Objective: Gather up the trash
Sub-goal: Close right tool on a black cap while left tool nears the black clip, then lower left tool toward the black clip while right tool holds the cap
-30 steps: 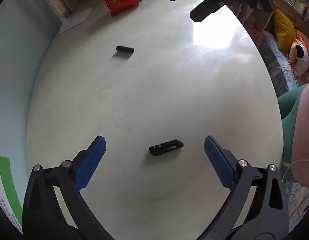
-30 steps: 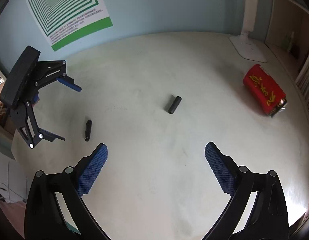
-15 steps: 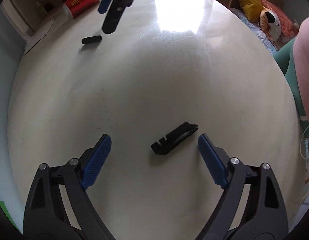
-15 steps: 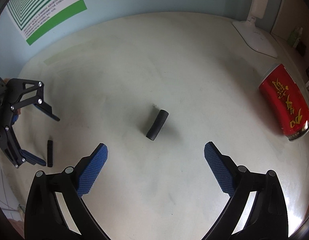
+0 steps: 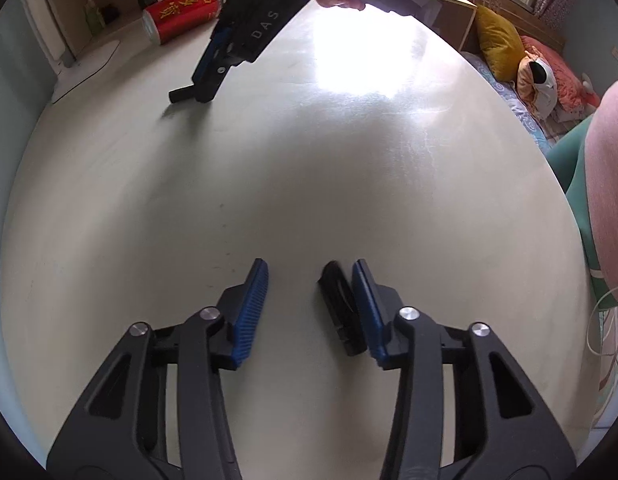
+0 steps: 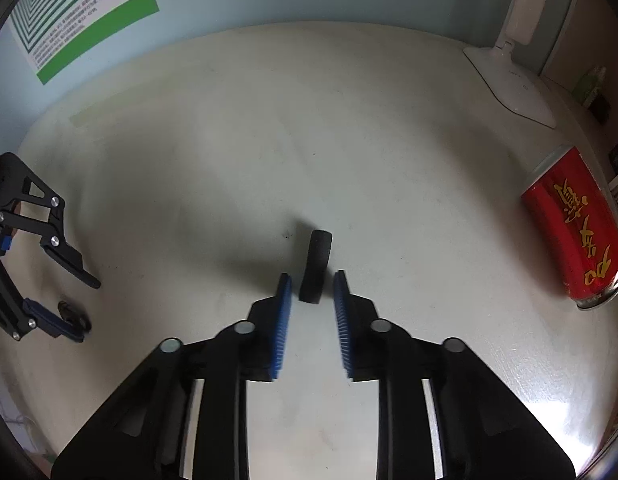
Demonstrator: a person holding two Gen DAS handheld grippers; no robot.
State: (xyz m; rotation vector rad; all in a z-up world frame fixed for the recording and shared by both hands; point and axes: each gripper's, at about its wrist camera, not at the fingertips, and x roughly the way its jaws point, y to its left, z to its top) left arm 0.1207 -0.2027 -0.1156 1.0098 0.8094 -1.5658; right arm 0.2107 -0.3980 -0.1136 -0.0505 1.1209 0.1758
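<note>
Can (image 6: 573, 229) right of tube (image 6: 316, 266); lamp base (image 6: 513, 86) behind

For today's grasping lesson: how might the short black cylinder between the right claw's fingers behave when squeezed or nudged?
The black cylinder lies on its side on the smooth table, so it may roll if nudged sideways. It looks small, probably light. The right claw straddles it across its length, likely limiting any roll.

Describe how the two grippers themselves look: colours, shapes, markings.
Both the left gripper and right gripper are black, with angular arms holding triangular cut-outs and round silver pivot bolts. Their fingers carry ribbed blue pads. The right gripper's body shows white letters "DAS".
</note>
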